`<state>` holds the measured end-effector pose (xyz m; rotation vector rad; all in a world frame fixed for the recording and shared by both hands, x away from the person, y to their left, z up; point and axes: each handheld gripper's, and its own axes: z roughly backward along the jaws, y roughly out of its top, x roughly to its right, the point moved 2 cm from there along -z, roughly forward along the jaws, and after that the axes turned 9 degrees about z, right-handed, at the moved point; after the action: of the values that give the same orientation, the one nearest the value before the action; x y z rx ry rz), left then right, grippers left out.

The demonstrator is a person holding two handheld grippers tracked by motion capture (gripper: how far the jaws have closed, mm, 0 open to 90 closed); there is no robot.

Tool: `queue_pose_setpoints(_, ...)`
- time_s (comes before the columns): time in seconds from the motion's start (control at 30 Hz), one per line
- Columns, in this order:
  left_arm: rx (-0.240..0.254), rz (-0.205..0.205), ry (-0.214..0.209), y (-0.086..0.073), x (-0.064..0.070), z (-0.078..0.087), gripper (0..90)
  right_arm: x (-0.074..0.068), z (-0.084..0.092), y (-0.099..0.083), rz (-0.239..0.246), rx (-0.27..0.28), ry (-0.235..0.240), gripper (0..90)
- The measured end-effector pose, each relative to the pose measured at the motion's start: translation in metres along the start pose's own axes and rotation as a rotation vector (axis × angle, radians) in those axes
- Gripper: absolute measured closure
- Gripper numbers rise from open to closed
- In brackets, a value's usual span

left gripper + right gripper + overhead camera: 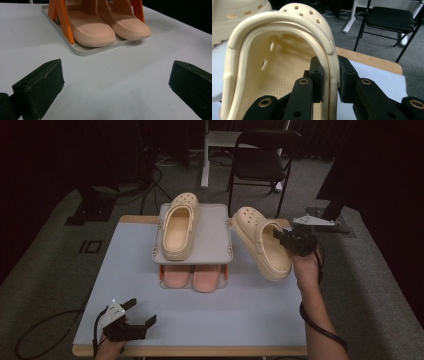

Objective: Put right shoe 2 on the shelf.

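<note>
Right gripper [289, 240]: at 3 o'clock of the table [200, 320], raised above it; jaws clamped on the side wall of the held clog [260, 247], one pad inside the shoe, one outside, as the right gripper view confirms.
Held clog: cream, tilted, toe toward 11 o'clock, off the table surface, just beside the right edge of the rack [220, 237].
Second clog [179, 225]: lies flat on the rack's top shelf, left half, toe toward 12 o'clock.
Lower shelf: a pair of pink slippers [192, 277], toes toward 6 o'clock.
Left gripper [134, 312]: at 7 o'clock near the table's front edge; jaws apart, nothing between them; whether it rests on the surface cannot be told.
Background: black folding chair [262, 162] at 12 o'clock, beyond the table.
</note>
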<state>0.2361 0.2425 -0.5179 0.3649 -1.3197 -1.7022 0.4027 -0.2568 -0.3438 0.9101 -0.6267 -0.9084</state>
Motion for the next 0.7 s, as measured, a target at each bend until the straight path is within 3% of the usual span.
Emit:
queue_pose_setpoints(0.23, -0.001, -0.001, -0.006, 0.0, 0.0, 0.001, 0.0, -0.016, -0.013, 0.02, 0.007, 0.008, 0.027, 76.0)
queue_pose_setpoints(0.7, 0.0, 0.003, -0.013, -0.001, 0.001, 0.002, 0.0, -0.04, -0.04, 0.054, 0.024, 0.002, 0.027, 76.0)
